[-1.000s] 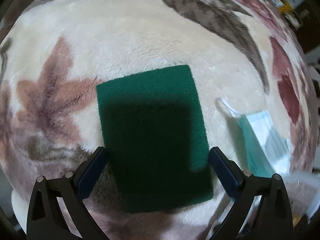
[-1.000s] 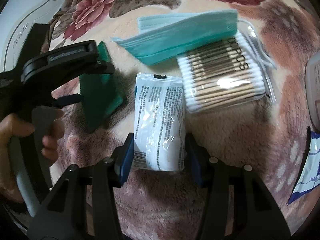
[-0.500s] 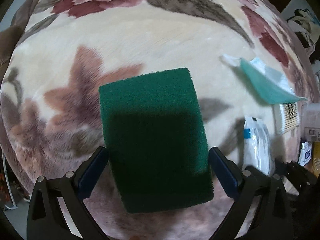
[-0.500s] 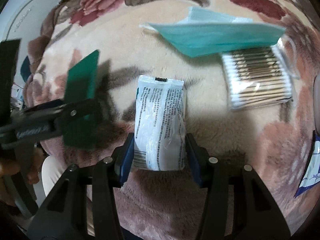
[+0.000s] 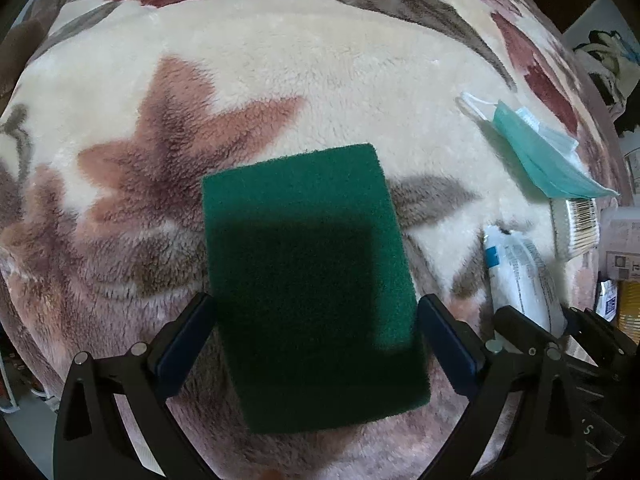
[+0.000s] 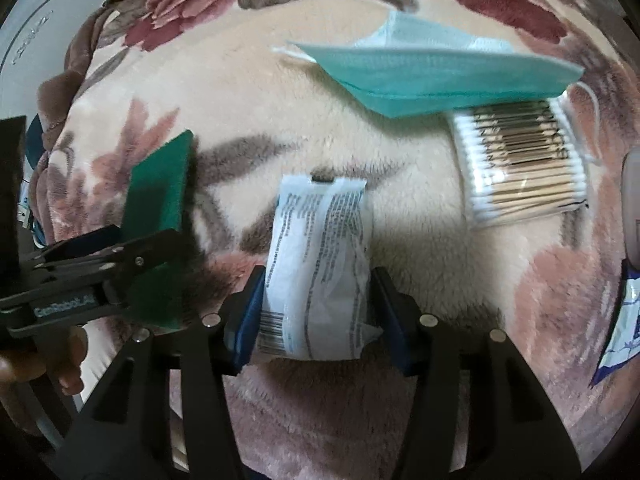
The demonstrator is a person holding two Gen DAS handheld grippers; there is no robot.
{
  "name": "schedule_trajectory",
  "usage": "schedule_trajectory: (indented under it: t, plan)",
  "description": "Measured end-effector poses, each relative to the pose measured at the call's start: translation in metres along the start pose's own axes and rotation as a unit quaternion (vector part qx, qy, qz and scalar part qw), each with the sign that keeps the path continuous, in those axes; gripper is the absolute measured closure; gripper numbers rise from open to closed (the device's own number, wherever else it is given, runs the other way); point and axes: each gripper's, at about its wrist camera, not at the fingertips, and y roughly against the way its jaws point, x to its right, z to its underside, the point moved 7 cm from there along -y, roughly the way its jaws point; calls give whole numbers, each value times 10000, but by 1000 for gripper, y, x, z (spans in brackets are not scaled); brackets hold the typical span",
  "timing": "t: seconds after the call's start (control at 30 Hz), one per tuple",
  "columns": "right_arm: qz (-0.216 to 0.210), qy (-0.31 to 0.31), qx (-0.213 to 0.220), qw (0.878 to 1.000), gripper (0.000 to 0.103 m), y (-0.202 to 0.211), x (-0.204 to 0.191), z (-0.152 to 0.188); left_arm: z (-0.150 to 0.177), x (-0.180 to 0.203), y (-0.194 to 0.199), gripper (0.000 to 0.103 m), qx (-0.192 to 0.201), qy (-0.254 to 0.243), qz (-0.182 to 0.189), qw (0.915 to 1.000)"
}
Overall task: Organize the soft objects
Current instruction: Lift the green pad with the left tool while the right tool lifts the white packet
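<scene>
A dark green scouring pad (image 5: 312, 280) hangs above the floral blanket, clamped between the blue pads of my left gripper (image 5: 316, 336). In the right wrist view the same green pad (image 6: 160, 196) shows edge-on at the left, held by the left gripper's black frame. My right gripper (image 6: 316, 312) is shut on a white printed packet (image 6: 320, 264), lifted off the blanket. The white packet (image 5: 520, 276) also appears at the right of the left wrist view. A teal face mask (image 6: 432, 76) lies flat farther back.
A clear pack of cotton swabs (image 6: 524, 168) lies right of the mask, partly under it. A blue-and-white wrapper (image 6: 624, 320) sits at the right edge. The blanket (image 5: 320, 72) covers the whole surface. A hand (image 6: 36, 360) grips the left tool.
Both grippers have shifted across the blanket with their loads; the mask and swab pack now lie farther to the right and back. The left gripper has rolled slightly.
</scene>
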Motion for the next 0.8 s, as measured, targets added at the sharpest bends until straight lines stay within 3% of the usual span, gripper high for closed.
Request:
schedule_trajectory:
  t: [0.23,0.43,0.8]
  plan:
    - [-232,-252,-182,9992,48,-11,-3,7,15,-9,8,2,-31,92,493,9987]
    - [-384,-362,-152,9985,48,-11,1,12,28,-27,21,2,-87,545,1312,9898]
    - [-380,-326,-162,9986,47,-12,0,11,22,-10,24,1,-79,473,1532,9870]
